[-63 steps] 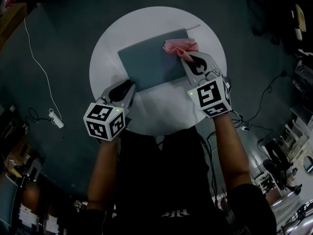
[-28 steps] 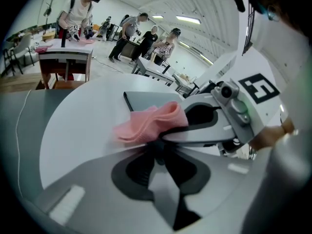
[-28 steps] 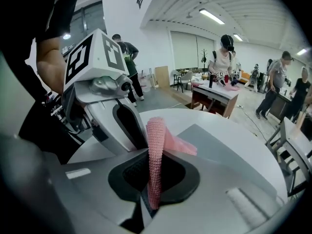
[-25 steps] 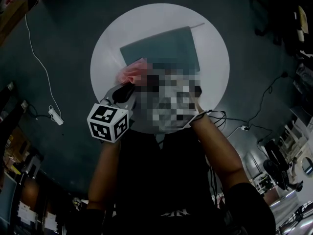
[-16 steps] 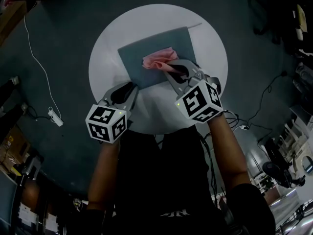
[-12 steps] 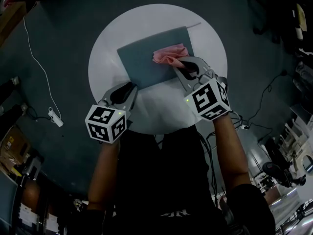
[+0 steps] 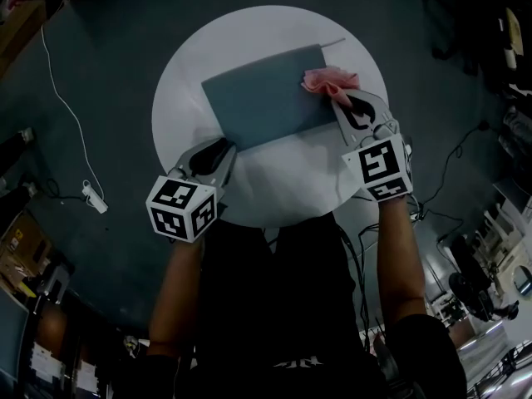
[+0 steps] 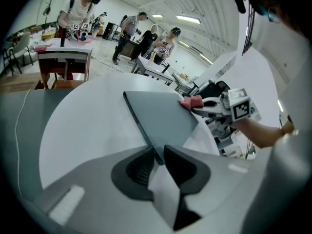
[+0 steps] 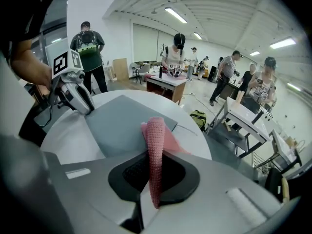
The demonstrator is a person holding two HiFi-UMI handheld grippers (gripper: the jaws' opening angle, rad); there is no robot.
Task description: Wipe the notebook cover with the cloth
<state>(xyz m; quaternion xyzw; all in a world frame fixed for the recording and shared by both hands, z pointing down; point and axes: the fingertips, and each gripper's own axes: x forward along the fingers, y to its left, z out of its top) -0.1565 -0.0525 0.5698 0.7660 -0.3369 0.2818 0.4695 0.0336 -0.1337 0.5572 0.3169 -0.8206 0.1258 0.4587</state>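
Observation:
A grey-teal notebook (image 7: 262, 98) lies shut on the round white table (image 7: 187, 73). My left gripper (image 7: 221, 146) is shut on the notebook's near-left corner; in the left gripper view the corner's edge runs in between the pads of that gripper (image 8: 158, 156). My right gripper (image 7: 342, 100) is shut on a pink cloth (image 7: 329, 79), which rests at the notebook's right edge near its far corner. In the right gripper view the cloth (image 9: 155, 140) stands pinched between the jaws, with the notebook (image 9: 119, 123) to the left of it.
A thin bookmark ribbon (image 7: 332, 44) sticks out at the notebook's far right corner. A white cable (image 7: 62, 98) and a power strip (image 7: 94, 199) lie on the dark floor to the left. Several people and tables (image 8: 68, 52) stand far behind.
My right gripper has swept the cloth across the cover from its left side to its right edge. The left gripper has kept its hold on the corner.

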